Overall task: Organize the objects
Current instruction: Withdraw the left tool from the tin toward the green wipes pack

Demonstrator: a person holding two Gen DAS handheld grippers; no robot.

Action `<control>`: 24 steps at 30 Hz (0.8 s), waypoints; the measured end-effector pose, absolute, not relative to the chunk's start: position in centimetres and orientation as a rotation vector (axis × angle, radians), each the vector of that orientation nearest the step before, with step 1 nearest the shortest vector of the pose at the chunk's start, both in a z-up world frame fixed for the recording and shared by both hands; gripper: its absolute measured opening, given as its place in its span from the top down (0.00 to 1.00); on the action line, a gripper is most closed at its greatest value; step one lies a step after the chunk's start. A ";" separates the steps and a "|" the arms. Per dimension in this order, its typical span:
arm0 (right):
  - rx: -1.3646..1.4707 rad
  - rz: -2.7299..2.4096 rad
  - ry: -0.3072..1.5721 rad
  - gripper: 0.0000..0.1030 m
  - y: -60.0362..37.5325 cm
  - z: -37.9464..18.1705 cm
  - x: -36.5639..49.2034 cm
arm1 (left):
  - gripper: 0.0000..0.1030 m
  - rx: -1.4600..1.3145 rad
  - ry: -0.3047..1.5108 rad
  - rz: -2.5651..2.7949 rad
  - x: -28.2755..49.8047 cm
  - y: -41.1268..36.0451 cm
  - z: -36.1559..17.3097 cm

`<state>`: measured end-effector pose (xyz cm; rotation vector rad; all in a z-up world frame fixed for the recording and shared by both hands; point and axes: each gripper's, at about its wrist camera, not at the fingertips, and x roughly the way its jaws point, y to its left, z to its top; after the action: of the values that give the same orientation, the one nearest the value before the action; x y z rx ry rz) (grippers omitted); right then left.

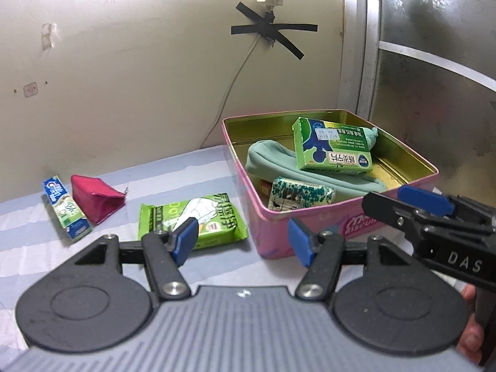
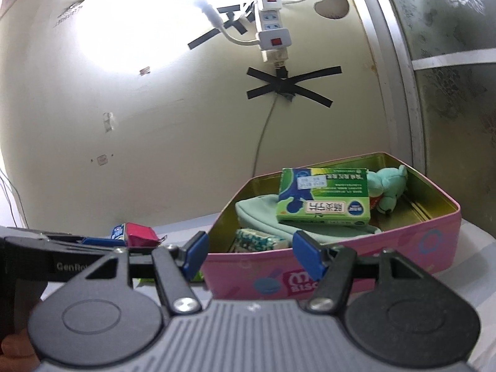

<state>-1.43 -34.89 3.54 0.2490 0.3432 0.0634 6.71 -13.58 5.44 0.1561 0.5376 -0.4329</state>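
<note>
1. While most of the small things already sat in the pink tin (image 1: 272, 232), three still lay out on the striped bed sheet (image 1: 31, 232): the toothpaste box (image 1: 66, 207), the red pouch (image 1: 96, 198) and the green wipes packet (image 1: 192, 220).
2. Inside the tin I could see a green medicine box (image 1: 333, 145) resting tilted on a mint fabric pouch (image 1: 269, 161), with a small speckled packet (image 1: 300, 193) leaning at the near wall; I judged they had been dropped in loosely, not stacked.
3. From the right camera a mint plush toy (image 2: 389, 189) showed at the back of the tin, just beside the medicine box.
4. My left tool (image 1: 243, 241) was released, its blue pads spread wide with nothing between them. It pointed level at the near left corner of the tin, with the wipes packet just beyond its left finger.
5. My right tool (image 2: 249, 255) was likewise released and empty, held low in front of the tin's near wall, aimed into the opening.
6. The two tools were close together, each appearing at the edge of the other's view.
7. I judged the wipes packet the natural next pick for the left tool, since it lay nearest, flat and just beside the tin.
</note>
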 end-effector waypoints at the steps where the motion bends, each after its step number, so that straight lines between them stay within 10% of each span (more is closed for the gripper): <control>1: 0.243 0.066 0.344 0.40 -34.6 3.6 -1.5 | 0.36 0.160 0.532 -0.429 6.5 -13.4 5.4; 24: 0.222 0.062 0.394 0.33 -32.9 1.5 -2.5 | 0.35 0.173 0.567 -0.390 5.2 -11.2 0.6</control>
<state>-2.48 -32.90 1.46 0.2224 0.3943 0.0624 5.24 -11.19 0.61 0.1735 0.5671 -0.3903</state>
